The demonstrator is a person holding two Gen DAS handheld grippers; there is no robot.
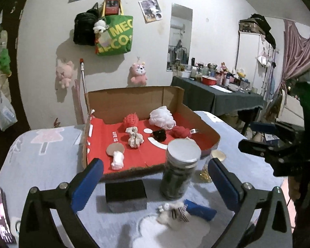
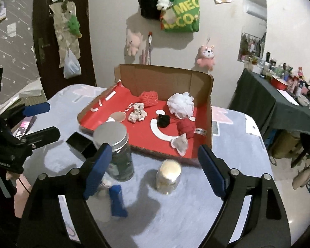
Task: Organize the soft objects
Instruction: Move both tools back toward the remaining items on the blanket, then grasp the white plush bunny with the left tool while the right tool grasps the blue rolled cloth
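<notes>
In box: white bath pouf (image 1: 161,116), red knit piece (image 1: 130,119) and others lie in the cardboard box (image 1: 134,101).
Left out: small striped plush (image 1: 173,211) near the table's (image 1: 41,161) front edge.
Claws: left gripper (image 1: 155,183) and right gripper (image 2: 155,170) both gape, holding nothing.

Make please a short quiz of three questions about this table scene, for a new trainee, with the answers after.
1. True or false: the white mesh puff lies inside the cardboard box.
2. Which stands nearer the box's front edge: the tall dark jar or the blue item?
3. Multiple choice: the left gripper is A) shut on the black block, B) open and empty, C) holding the small jar.

Key
1. True.
2. The tall dark jar.
3. B. The right gripper is open and empty too.
</notes>
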